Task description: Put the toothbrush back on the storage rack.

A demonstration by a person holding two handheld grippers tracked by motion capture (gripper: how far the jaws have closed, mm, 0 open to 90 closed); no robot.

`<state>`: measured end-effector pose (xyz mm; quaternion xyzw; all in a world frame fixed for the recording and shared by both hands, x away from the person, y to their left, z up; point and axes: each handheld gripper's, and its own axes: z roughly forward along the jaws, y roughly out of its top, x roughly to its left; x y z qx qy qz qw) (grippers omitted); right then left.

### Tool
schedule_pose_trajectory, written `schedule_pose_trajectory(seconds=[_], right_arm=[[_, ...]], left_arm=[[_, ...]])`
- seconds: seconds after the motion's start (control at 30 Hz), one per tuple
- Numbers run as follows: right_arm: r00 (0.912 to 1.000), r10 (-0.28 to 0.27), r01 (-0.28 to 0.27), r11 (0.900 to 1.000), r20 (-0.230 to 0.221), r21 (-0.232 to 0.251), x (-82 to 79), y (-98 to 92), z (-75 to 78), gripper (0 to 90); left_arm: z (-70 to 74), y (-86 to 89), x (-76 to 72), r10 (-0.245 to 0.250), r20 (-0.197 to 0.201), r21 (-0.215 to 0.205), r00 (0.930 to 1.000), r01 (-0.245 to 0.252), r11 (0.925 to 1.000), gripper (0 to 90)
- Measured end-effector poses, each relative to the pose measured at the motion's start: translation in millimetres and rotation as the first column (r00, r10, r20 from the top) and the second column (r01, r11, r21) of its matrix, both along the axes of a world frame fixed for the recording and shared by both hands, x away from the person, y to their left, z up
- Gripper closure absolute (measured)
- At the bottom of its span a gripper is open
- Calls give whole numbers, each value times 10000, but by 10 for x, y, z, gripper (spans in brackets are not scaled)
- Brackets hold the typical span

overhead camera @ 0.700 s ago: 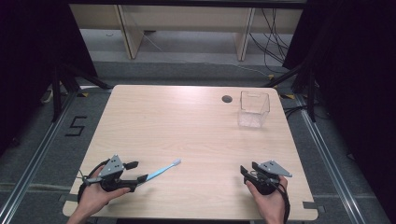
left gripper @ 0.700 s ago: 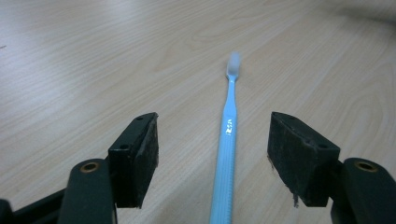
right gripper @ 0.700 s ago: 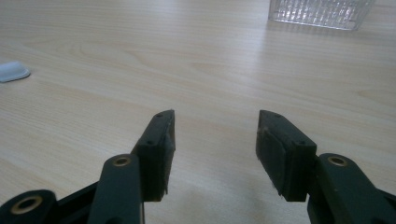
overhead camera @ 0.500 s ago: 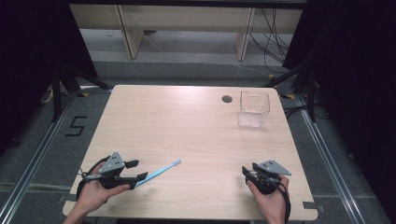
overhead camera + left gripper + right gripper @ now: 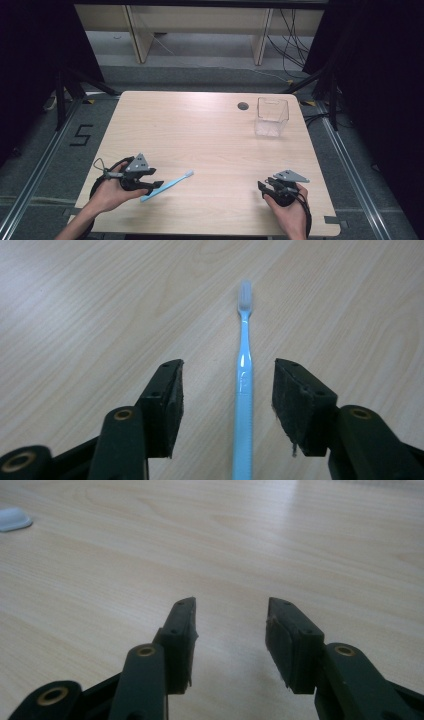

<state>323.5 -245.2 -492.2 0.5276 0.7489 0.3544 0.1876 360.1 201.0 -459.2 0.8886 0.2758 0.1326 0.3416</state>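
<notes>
Blue toothbrush (image 5: 243,385), floor marking "5" (image 5: 82,135)

Table from above: both your grippers low at the near edge, toothbrush by the left one.

Your left gripper (image 5: 156,184) sits at the near left of the table (image 5: 200,130), jaws apart, pointing right toward the toothbrush (image 5: 167,186). The blue handle's near end lies at the jaw tips; whether it touches them can't be told from here. The brush lies flat and aslant, white head up and to the right. Your right gripper (image 5: 263,187) rests at the near right, well apart from the brush, nothing between its jaws. A clear box (image 5: 271,117) stands upright at the far right, a dark round hole (image 5: 243,105) just left of it.
</notes>
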Motion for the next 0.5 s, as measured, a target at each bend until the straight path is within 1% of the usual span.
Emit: schedule_pose_trajectory(seconds=[0.03, 0.07, 0.1, 0.13, 0.17, 0.2, 0.23, 0.27, 0.3, 0.33, 0.37, 0.4, 0.43, 0.47, 0.5], right_arm=[[9996, 260, -262, 9996, -98, -145, 18, 5, -2, 532], [9996, 260, -262, 9996, -98, -145, 18, 5, -2, 532], [9992, 289, -295, 9993, -273, -216, 14, 6, 9, 530], [9994, 274, -283, 9986, -205, -449, 15, 11, 19, 527], [9990, 283, -291, 9993, -348, -233, 16, 44, 3, 523], [9990, 283, -291, 9993, -348, -233, 16, 44, 3, 523], [9987, 362, -380, 9980, -348, -508, 18, 33, 21, 522], [9974, 340, -360, 9989, -630, -310, 6, 68, 22, 519], [9970, 323, -343, 9990, -699, -274, 4, 76, 25, 517], [9970, 323, -343, 9990, -699, -274, 4, 76, 25, 517], [9961, 225, -242, 9995, -850, -195, -3, 93, 38, 515], [9961, 225, -242, 9995, -850, -195, -3, 93, 38, 515], [9970, 657, -670, 9973, -413, -315, 35, 63, 23, 514], [9977, 490, -500, 9985, -475, -204, 28, 75, 40, 512], [9981, 315, -326, 9993, -538, -202, 25, 82, 50, 510]], left_arm=[[17, -32, 27, -148, -117, 196, 9998, 151, 9997, 489], [17, -32, 27, -148, -117, 196, 9998, 151, 9997, 495], [33, -56, 54, -301, -274, 423, 9992, 312, 9986, 495], [44, -81, 80, -416, -428, 633, 9982, 442, 9970, 502], [56, -115, 109, -491, -597, 864, 9970, 541, 9948, 508], [56, -115, 109, -491, -597, 864, 9970, 541, 9948, 508], [64, -149, 138, -527, -821, 1122, 9952, 617, 9918, 508], [74, -182, 166, -653, -1041, 1415, 9924, 798, 9867, 507], [77, -207, 180, -695, -1161, 1541, 9908, 871, 9842, 507], [77, -207, 180, -695, -1161, 1541, 9908, 871, 9842, 508], [72, -271, 209, -706, -1418, 1694, 9874, 945, 9810, 508], [72, -271, 209, -706, -1418, 1694, 9874, 945, 9810, 511], [68, -302, 233, -746, -1608, 1819, 9842, 1038, 9778, 511], [69, -314, 254, -848, -1682, 2025, 9821, 1186, 9721, 514], [70, -340, 278, -952, -1802, 2298, 9790, 1360, 9637, 517]])
